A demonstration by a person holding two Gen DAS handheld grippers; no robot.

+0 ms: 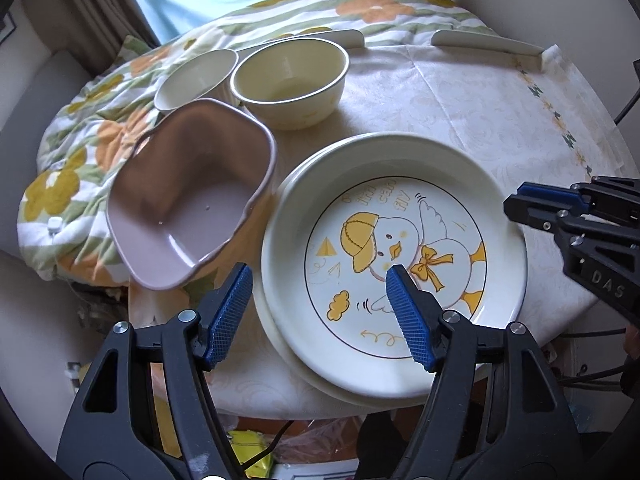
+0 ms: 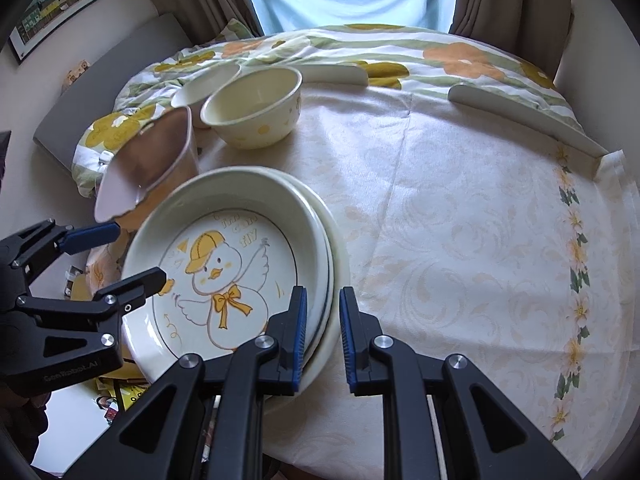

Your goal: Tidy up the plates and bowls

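Two stacked cream plates (image 1: 394, 264), duck print on top; both grippers' fingers apart.

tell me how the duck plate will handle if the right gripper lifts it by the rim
The duck plate looks glazed and stiff, so probably slippery between the fingers. Held at one edge it may tilt. It sits on another plate, so it could slide.

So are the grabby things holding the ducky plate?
Not yet. The right tool is open, its fingers straddling the near rim of the stacked cream duck-print plate. The left tool is open above that plate, holding nothing.
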